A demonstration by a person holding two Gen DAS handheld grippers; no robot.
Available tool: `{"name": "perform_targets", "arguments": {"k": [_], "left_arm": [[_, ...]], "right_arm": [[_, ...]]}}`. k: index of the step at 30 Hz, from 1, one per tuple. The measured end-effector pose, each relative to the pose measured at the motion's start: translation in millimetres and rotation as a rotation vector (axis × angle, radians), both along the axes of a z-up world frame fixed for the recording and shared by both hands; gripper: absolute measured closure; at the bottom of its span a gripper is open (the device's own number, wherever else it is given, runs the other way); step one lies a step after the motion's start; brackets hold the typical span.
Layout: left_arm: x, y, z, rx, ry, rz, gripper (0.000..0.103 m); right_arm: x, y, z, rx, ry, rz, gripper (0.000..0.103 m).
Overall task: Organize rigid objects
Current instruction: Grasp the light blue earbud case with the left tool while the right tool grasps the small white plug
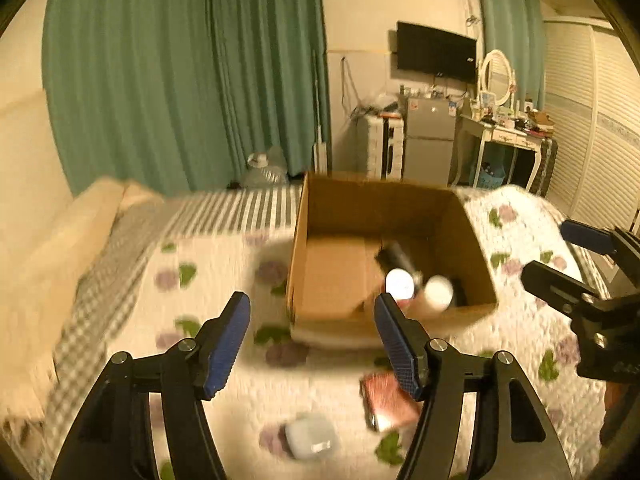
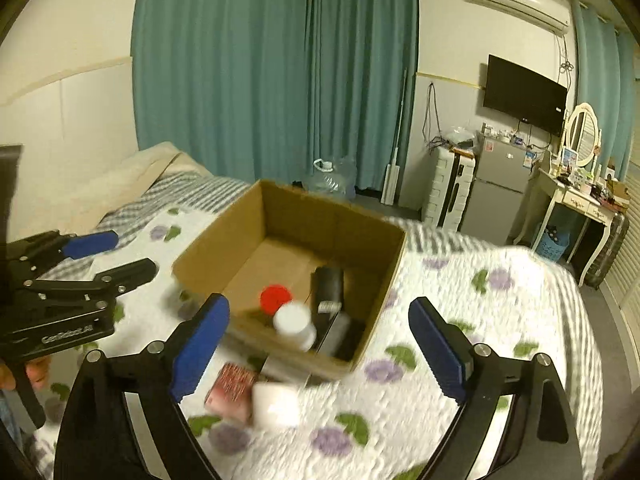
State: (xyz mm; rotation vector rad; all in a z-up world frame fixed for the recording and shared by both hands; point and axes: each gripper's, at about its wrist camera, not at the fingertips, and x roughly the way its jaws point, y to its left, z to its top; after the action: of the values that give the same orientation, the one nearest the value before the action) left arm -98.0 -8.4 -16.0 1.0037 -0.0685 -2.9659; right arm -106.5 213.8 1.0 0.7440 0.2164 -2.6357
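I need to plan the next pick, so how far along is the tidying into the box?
Partly done. The cardboard box already holds a white-capped bottle, a red-lidded item and a black object. Both the left hand-held gripper and right hand-held gripper are open and empty. The red case and white case remain on the bedspread.

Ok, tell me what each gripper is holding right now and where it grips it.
Nothing is held. The left gripper and the right gripper both stand open and empty above the bed, in front of the cardboard box.
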Motion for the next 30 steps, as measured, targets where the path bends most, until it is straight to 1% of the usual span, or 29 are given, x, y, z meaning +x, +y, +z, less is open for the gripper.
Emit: {"name": "perform_targets", "arguments": {"k": [2, 3, 4, 5, 7, 10, 13, 15, 17, 18, 19, 20, 23, 27, 30], "left_arm": [[1, -8, -18, 0.033, -0.036, 0.019, 0.036], [0, -11, -34, 0.052, -0.073, 0.028, 0.036], [0, -11, -44, 0.051, -0.097, 0.030, 0.035], [-2, -9, -56, 0.036, -0.123, 0.031, 0.036], [-7, -3, -83, 0.001, -0.184, 0.026, 0.036], [-8, -1, -112, -0.013, -0.255, 0.045, 0.036], [-7, -3, -137, -0.009, -0.336, 0.049, 0.036], [-9, -3, -144, -0.021, -0.357, 0.061, 0.036], [-7, -2, -147, -0.031, -0.349, 0.051, 0.036], [-6, -2, -146, -0.027, -0.342, 0.040, 0.039], [-4, -1, -144, -0.024, -0.331, 0.029, 0.047], [-3, 0, -143, -0.023, -0.322, 0.021, 0.051], [2, 3, -132, -0.025, -0.285, -0.005, 0.051], [3, 2, -113, -0.023, -0.227, 0.004, 0.051], [2, -6, -105, -0.005, -0.203, 0.013, 0.051]], "right_arm": [[7, -3, -17, -0.006, -0.013, 0.000, 0.011], [8, -5, -30, -0.009, -0.030, 0.003, 0.011], [6, -7, -42, -0.006, -0.053, 0.006, 0.011], [4, -10, -56, 0.008, -0.086, 0.010, 0.011], [-4, -12, -75, 0.031, -0.133, 0.015, 0.011], [-9, -14, -93, 0.044, -0.184, 0.020, 0.011], [-11, -11, -98, 0.038, -0.196, 0.025, 0.011], [-12, -9, -101, 0.030, -0.208, 0.022, 0.011], [-15, -9, -105, 0.032, -0.221, 0.016, 0.011], [-16, -9, -107, 0.036, -0.227, 0.012, 0.011], [-16, -10, -108, 0.040, -0.233, 0.011, 0.011], [-17, -10, -110, 0.043, -0.238, 0.010, 0.011], [-19, -14, -116, 0.061, -0.257, 0.012, 0.011], [-26, -21, -126, 0.076, -0.293, 0.032, 0.011], [-37, -29, -138, 0.069, -0.343, 0.052, 0.011]]}}
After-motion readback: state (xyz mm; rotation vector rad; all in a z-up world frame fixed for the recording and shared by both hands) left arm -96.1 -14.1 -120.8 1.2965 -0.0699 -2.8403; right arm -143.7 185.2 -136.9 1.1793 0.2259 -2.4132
